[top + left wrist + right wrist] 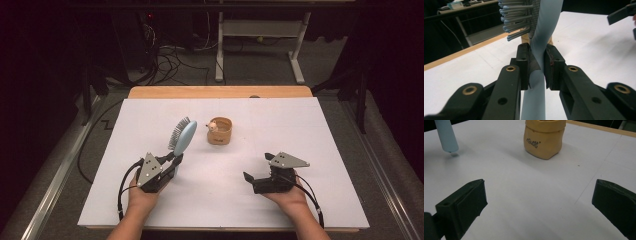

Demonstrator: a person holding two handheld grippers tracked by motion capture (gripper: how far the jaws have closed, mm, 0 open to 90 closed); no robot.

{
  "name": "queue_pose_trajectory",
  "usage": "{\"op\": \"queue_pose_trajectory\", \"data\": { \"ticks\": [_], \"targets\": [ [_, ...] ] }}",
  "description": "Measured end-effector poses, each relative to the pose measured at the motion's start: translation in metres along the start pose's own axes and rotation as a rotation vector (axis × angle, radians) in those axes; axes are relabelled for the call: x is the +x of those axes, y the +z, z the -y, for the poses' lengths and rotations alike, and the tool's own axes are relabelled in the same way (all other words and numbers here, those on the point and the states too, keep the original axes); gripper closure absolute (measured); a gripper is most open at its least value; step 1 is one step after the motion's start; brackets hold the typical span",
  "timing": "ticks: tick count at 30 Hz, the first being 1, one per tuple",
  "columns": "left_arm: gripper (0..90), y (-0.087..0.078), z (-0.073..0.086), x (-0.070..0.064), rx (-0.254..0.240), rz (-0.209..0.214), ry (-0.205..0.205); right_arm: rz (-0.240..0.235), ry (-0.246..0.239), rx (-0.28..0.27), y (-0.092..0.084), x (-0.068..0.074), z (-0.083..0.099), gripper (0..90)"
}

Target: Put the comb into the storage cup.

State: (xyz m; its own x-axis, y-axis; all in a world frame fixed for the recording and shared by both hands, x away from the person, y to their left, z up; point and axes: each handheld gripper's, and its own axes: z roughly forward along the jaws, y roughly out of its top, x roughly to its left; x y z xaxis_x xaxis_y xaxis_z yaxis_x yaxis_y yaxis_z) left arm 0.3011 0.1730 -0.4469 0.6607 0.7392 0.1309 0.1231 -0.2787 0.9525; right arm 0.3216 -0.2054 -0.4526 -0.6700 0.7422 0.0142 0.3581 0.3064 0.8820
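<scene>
High view first: the light blue hairbrush [183, 138] is standing tilted above the white table [300, 130], its bristled head leaning up and away from me, toward the far left, and its handle is running down into my left gripper [172, 162]. From the left gripper view, I am pinching that handle [537, 57] between my two black jaws, the pads pressing on either side of it just below the bristles [516, 18], with the handle's end sticking out below the pads toward the camera. My left hand [142, 195] is resting low near the table's front edge. Just beyond the brush head, a small tan pouch [220, 131] is sitting upright on the table, apart from the brush, with something small and pale at its rim that I cannot make out. In the right gripper view the pouch [544, 138] is showing dark lettering on its side, and the handle's end is hanging above the table at the upper left. My right gripper [257, 180] is lying low over the table's right half, well apart from the brush and pouch, its jaws standing wide apart with nothing between them but bare white surface.
</scene>
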Motion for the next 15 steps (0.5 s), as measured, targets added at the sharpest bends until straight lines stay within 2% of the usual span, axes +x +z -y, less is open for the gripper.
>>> {"op": "queue_pose_trajectory", "data": {
  "ticks": [5, 15],
  "targets": [
    [76.5, -0.0007, -0.0006, 0.0016, -0.029, 0.054, -0.031, -0.021, 0.017, -0.027, -0.0019, 0.0, 0.0028, 0.3],
    [76.6, 0.0012, -0.0003, 0.0004, -0.054, 0.125, -0.045, -0.056, 0.033, -0.045, -0.0027, 0.0006, 0.0063, 0.3]
  ]
}}
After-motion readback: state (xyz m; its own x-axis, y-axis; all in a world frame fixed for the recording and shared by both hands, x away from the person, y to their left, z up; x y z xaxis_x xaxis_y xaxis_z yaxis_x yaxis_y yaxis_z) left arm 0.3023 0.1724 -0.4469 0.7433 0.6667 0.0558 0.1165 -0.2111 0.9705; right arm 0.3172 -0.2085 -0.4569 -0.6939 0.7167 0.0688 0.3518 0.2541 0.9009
